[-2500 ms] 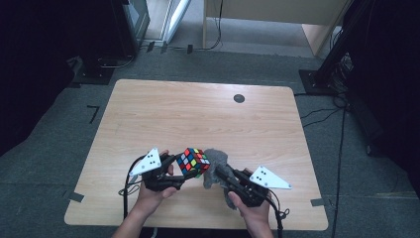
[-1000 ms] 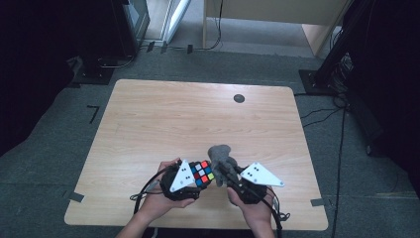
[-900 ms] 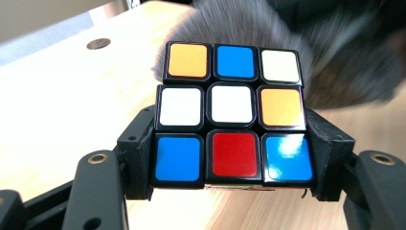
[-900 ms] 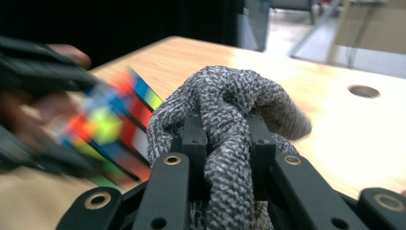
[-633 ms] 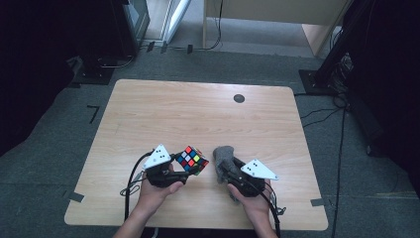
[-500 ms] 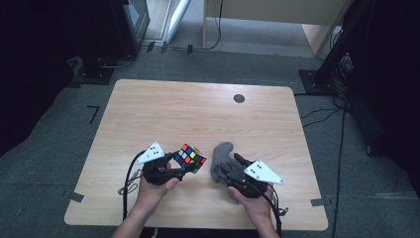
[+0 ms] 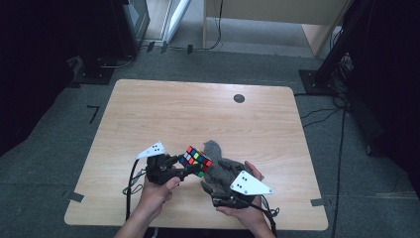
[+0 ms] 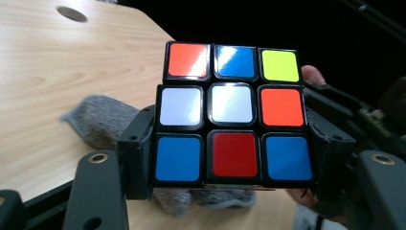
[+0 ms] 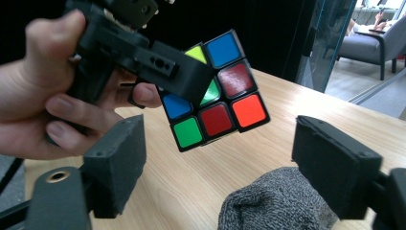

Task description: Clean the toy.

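Note:
A scrambled Rubik's cube (image 7: 194, 160) hangs just above the table, my left gripper (image 7: 190, 166) shut on its two sides. In the left gripper view the cube (image 8: 233, 115) shows a white centre, with the pads pressing on its bottom row. A grey cloth (image 7: 214, 148) lies bunched on the table right of the cube. My right gripper (image 7: 215, 175) hovers over it; its jaws have just been opening. In the right gripper view the cloth (image 9: 273, 201) lies low between the parted pads of the right gripper (image 9: 218, 158) without being pressed, and the cube (image 9: 215, 100) floats beyond.
The wooden table (image 7: 198, 109) has a small dark round hole (image 7: 239, 98) near its far edge. Both hands work close to the near edge. Dark stands and cables ring the table on grey carpet.
The right gripper has opened and sunk, letting go of the grey cloth. The left gripper has carried the cube a little leftward, away from the cloth.

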Available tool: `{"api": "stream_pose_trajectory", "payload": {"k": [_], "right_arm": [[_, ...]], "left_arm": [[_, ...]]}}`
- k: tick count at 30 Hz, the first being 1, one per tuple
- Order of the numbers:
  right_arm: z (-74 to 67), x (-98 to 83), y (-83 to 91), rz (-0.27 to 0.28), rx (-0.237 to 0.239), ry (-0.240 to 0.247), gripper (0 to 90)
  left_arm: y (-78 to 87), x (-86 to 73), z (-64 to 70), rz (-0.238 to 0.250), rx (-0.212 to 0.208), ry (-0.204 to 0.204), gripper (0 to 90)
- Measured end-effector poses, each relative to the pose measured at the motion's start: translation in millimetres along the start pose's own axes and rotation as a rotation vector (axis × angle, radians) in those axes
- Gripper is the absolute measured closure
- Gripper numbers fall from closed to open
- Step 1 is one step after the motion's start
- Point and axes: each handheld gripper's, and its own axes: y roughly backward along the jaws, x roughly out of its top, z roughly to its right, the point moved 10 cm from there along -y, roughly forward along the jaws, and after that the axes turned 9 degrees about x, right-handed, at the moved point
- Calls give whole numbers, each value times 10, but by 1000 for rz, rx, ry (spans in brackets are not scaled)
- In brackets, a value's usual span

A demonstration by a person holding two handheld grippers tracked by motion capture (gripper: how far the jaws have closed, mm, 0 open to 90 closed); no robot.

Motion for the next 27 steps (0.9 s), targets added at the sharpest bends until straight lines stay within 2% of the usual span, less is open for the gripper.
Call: {"api": "stream_pose_trajectory", "payload": {"k": [6,11,14,17,21,22,24,25,27], "right_arm": [[-23,-57,-64,-30,-37,44,185],[-7,-94,-83,-52,-84,79,201],[1,-106,-93,-62,-115,111,245],[1,-123,-96,-75,-149,152,290],[-12,-139,-105,-92,-172,196,330],[-15,-136,-102,-91,-177,199,330],[-18,-123,-96,-84,-164,187,332],[-15,-115,-88,-78,-156,174,332],[25,-116,-69,-81,-170,163,332]], "left_arm": [[-59,-52,121,-39,-34,-4,342],[-96,-90,185,-67,-80,18,341],[-109,-105,221,-83,-112,33,341],[-116,-115,199,-96,-118,39,341],[-126,-122,168,-105,-124,44,337],[-121,-115,173,-91,-129,32,333],[-89,-86,202,-39,-153,-31,284],[-80,-74,207,-28,-148,-56,242],[-58,-49,193,-8,-121,-104,181]]}}
